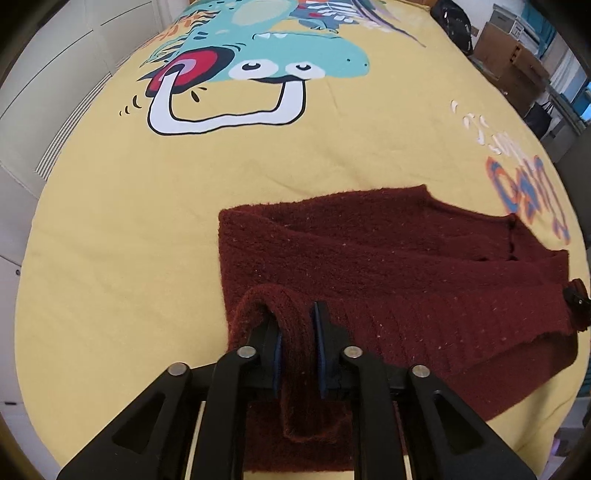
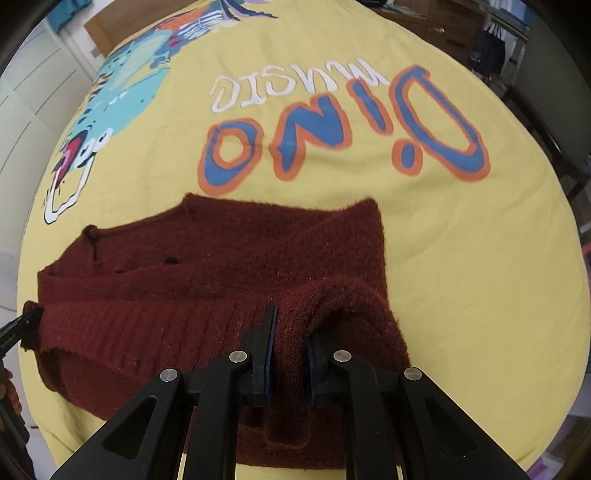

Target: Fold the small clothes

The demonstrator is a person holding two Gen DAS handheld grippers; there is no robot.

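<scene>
A dark red knitted sweater lies partly folded on a yellow bedsheet printed with a cartoon dinosaur. My left gripper is shut on a raised fold of ribbed hem at the sweater's near left corner. In the right wrist view the same sweater spreads to the left over the sheet. My right gripper is shut on a hump of knit at its near right corner. Each view shows the other gripper's tip at the far end of the hem: the right gripper and the left gripper.
White cupboard doors run along the bed's left side. Cardboard boxes and a black bag stand beyond the far right corner. A dark chair and a hanging dark bag are off the right edge.
</scene>
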